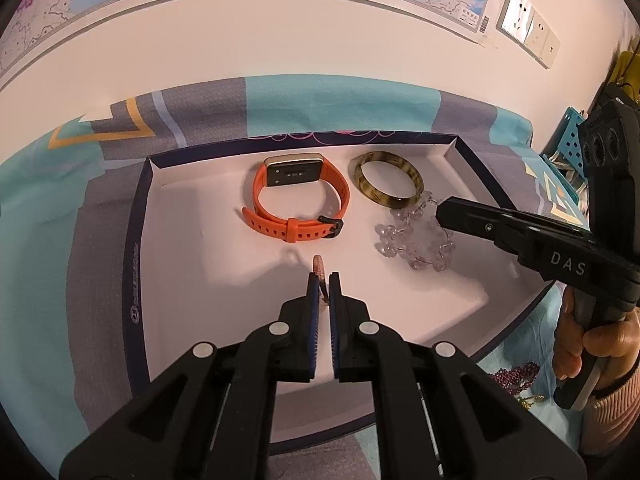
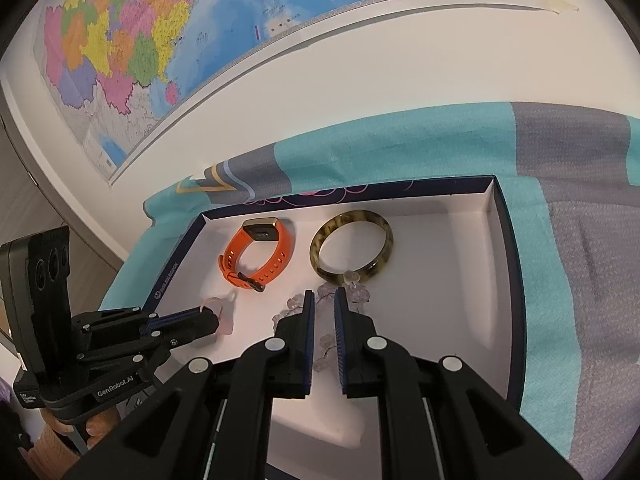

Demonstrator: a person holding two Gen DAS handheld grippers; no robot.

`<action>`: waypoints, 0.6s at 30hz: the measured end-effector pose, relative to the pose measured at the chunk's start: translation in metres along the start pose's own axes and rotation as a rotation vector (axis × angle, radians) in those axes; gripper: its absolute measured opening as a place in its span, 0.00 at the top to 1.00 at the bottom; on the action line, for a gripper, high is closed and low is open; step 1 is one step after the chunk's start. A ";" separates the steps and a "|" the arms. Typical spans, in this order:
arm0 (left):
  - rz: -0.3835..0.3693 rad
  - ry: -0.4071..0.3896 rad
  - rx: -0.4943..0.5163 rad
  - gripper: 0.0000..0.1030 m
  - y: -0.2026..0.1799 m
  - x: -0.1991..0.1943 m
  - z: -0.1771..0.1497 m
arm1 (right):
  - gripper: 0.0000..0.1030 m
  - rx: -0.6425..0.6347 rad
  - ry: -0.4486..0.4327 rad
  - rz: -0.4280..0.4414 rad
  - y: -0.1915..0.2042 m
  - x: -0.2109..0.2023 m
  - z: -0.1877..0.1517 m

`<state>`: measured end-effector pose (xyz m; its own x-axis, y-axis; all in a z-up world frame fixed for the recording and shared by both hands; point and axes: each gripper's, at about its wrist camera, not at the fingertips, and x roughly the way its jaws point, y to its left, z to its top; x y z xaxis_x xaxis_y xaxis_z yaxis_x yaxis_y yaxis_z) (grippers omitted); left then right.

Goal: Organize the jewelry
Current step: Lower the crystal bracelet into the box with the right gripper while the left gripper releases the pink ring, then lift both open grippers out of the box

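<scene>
1. A shallow box lid (image 1: 136, 240), white inside with a dark navy rim, lies on a patterned teal and grey cloth (image 1: 60, 208); small pale writing on its rim is too small to read.
2. An orange watch (image 1: 298, 196) with a gold-edged case and a black buckle rests on its side at about 11 o'clock in the lid, strap fastened into a loop.
3. A mottled brown and amber bangle (image 1: 386, 178) lies flat at about 1 o'clock, just beside the watch.
4. A bracelet of clear, faintly lilac faceted beads (image 1: 412, 240) lies at about 3 o'clock, one end touching the bangle's near edge.
5. The left gripper (image 1: 323, 286) is clenched on a small pinkish glittery ring (image 1: 319, 266), held upright between its blue pads above the lid's floor near 6 o'clock; in the right wrist view the ring (image 2: 219, 312) looks pale pink and translucent.
6. The right gripper (image 2: 323, 304) hangs over the bead bracelet with its jaws nearly closed; beads show in the gap, but I cannot tell if the pads press on them.
7. Readable writing: "DAS" on the right gripper's side, "GenRobot.AI" on the left gripper's body.
8. A coloured wall map (image 2: 140, 40) carries Chinese characters, too small to read.
9. A purple beaded piece (image 1: 516, 376) lies on the cloth outside the lid, at about 4 o'clock.
</scene>
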<state>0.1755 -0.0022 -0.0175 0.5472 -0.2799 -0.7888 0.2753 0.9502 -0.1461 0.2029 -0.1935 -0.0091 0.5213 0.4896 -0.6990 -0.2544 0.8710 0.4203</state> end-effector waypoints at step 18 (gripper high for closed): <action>0.039 -0.066 0.032 0.68 -0.002 -0.025 -0.010 | 0.82 -0.048 -0.035 -0.005 0.010 -0.028 -0.004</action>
<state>0.1536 0.0041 -0.0035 0.6083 -0.2526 -0.7524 0.2773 0.9559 -0.0967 0.1822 -0.1984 0.0122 0.5506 0.4845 -0.6798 -0.2903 0.8746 0.3882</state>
